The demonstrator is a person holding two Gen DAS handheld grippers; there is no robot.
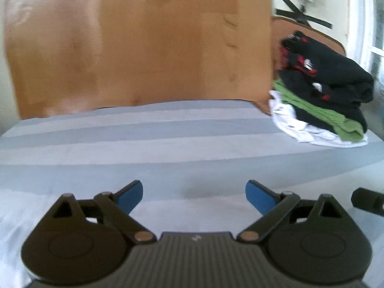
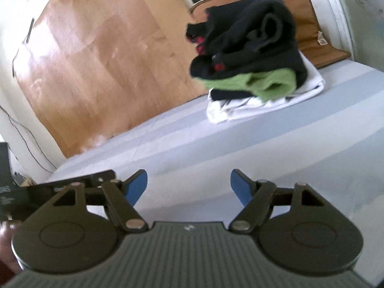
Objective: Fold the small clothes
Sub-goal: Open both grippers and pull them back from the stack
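Note:
A stack of clothes (image 1: 321, 88) lies at the far right corner of the bed: black garments with red marks on top, a green knit (image 1: 319, 112) under them, white cloth (image 1: 288, 122) at the bottom. In the right wrist view the same stack (image 2: 252, 55) sits ahead and to the right. My left gripper (image 1: 194, 195) is open over bare striped sheet, nothing between its blue pads (image 1: 130, 196). My right gripper (image 2: 189, 187) is open too and holds nothing. A black part of the other gripper shows at each view's edge (image 1: 367, 201) (image 2: 72, 187).
The bed has a grey and white striped sheet (image 1: 168, 144). A brown board (image 1: 144, 43) stands against the wall behind it. A brown padded cushion (image 2: 309, 24) leans behind the stack. A window frame (image 1: 374, 24) is at the far right. Both views are motion-blurred.

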